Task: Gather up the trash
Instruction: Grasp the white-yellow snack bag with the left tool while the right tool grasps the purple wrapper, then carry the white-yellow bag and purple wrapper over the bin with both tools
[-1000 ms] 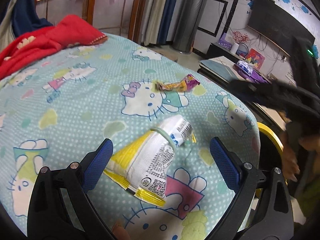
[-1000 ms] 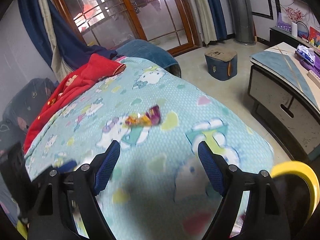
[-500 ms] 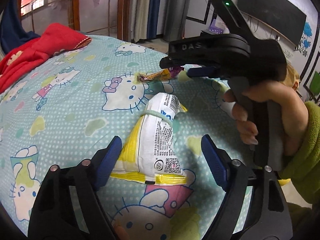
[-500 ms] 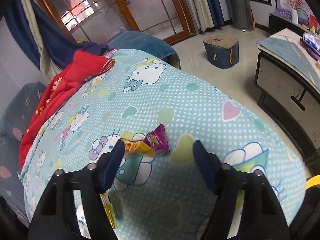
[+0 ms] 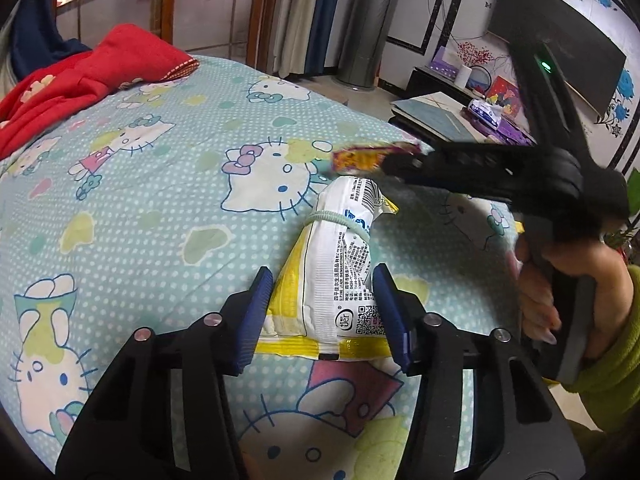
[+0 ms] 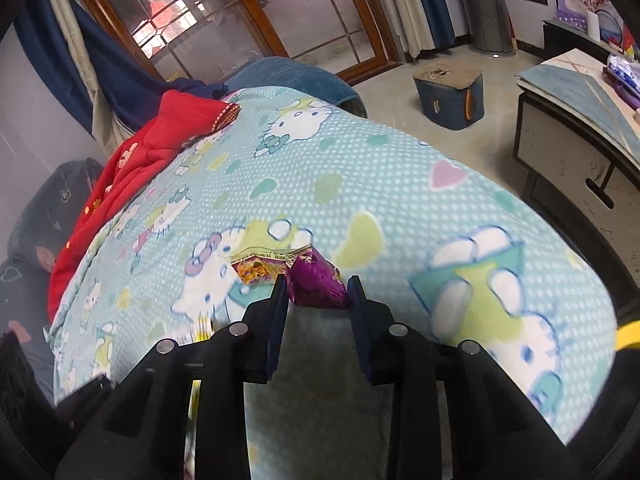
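A white and yellow snack bag [image 5: 336,276] with a green rubber band lies on the Hello Kitty bedspread [image 5: 160,200]. My left gripper [image 5: 324,308] has closed its blue pads against both sides of the bag's near end. A purple and orange candy wrapper [image 6: 296,276] lies farther on; in the left wrist view the candy wrapper [image 5: 360,158] sticks out past my right gripper's tip. My right gripper [image 6: 316,300] has its pads closed on the wrapper's purple end.
A red blanket [image 5: 80,80] lies at the far left of the bed. A yellow rim [image 6: 628,336] shows at the bed's right edge. A low cabinet [image 6: 580,136] and a blue stool [image 6: 448,96] stand on the floor beyond.
Both grippers moved forward and closed: the left onto the snack bag, the right onto the candy wrapper, which were between open jaws before.
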Demonstrator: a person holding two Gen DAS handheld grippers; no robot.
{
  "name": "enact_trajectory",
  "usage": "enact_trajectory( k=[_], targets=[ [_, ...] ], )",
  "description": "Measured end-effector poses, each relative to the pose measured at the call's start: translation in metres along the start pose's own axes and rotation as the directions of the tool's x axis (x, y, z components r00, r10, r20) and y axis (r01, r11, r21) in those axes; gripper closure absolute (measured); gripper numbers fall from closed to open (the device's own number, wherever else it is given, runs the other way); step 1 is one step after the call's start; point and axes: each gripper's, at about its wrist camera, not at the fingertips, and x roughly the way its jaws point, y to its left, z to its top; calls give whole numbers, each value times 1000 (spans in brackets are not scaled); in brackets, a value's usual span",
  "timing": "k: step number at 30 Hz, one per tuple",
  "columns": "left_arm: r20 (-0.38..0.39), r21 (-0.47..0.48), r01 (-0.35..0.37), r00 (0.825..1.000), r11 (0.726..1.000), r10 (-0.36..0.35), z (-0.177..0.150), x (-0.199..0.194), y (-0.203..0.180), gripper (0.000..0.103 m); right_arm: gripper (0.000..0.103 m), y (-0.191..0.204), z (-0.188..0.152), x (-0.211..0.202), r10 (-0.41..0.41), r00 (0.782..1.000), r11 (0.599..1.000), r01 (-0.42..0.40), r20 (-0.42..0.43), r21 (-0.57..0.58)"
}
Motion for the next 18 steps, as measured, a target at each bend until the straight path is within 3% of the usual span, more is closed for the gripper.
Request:
enact_trajectory(
  k=[9,18],
  targets=[
    [74,19,45,996,999,-46,-1,-16,-8,63,75,-23,-26,-49,-19,998,1000,19,57,1],
    [153,14,121,981,993,-121,-2,-36,-26,63,75,-47,-42,-97,-31,995,999,27,98,40]
  ],
)
